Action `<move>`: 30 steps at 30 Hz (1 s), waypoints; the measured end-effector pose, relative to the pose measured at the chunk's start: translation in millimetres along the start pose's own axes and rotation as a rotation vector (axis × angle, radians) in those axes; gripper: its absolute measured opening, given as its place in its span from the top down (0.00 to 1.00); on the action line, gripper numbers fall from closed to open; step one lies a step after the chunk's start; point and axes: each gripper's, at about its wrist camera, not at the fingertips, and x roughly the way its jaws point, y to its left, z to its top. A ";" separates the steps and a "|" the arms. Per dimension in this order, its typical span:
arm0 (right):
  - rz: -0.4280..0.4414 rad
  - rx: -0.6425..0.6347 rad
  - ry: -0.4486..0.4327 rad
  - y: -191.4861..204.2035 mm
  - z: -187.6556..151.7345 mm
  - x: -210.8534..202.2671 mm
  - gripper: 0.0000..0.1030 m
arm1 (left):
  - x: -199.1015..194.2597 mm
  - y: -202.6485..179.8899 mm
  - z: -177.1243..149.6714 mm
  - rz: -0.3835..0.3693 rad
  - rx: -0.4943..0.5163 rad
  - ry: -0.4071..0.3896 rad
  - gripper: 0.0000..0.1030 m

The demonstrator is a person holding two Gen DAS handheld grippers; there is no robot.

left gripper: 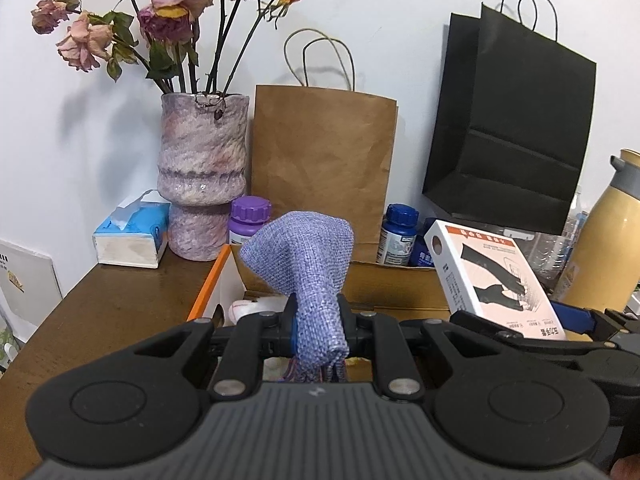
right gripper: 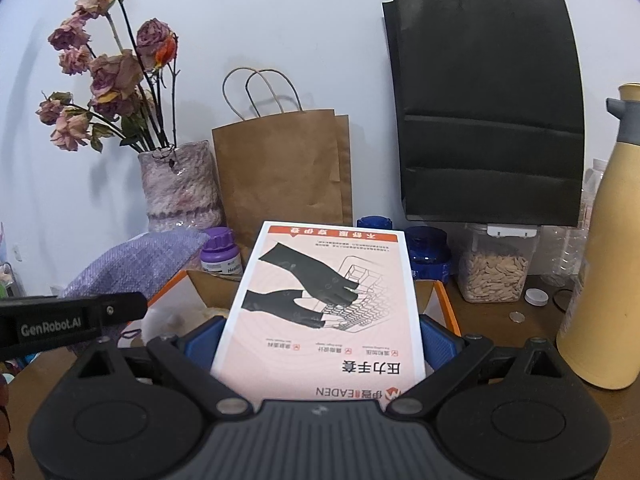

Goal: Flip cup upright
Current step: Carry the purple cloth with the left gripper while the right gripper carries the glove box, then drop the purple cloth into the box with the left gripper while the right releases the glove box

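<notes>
No cup shows in either view. My left gripper [left gripper: 318, 332] is shut on the neck of a purple woven pouch [left gripper: 304, 256], which stands up over an open cardboard box with orange edges [left gripper: 208, 284]. My right gripper [right gripper: 322, 344] is shut on a white and pink glove box [right gripper: 324, 308], its blue pads against the box's sides. That glove box [left gripper: 492, 276] appears tilted at the right of the left wrist view. The left gripper [right gripper: 72, 320] and the pouch [right gripper: 136, 264] lie at the left of the right wrist view.
Along the wall of the brown table stand a vase of dried roses [left gripper: 202, 176], a brown paper bag [left gripper: 320, 172] and a black paper bag [left gripper: 508, 120]. A tissue box [left gripper: 132, 232], pill bottles [left gripper: 250, 218], a seed jar [right gripper: 496, 268] and a yellow flask [right gripper: 600, 240] crowd the back.
</notes>
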 end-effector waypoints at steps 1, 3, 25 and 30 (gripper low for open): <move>0.000 0.000 0.002 -0.3 1.2 2.9 0.05 | 2.7 0.5 0.6 0.001 0.000 0.003 0.83; -0.001 -0.002 0.006 -1.3 3.7 8.7 0.05 | 8.7 1.6 1.9 0.004 0.000 0.009 0.83; -0.022 0.029 0.024 -13.6 -2.4 41.1 0.05 | 34.4 3.3 -5.7 0.014 0.044 0.018 0.83; -0.022 0.035 0.025 -14.5 -3.5 41.9 0.04 | 36.7 6.7 -5.3 0.010 0.029 0.030 0.76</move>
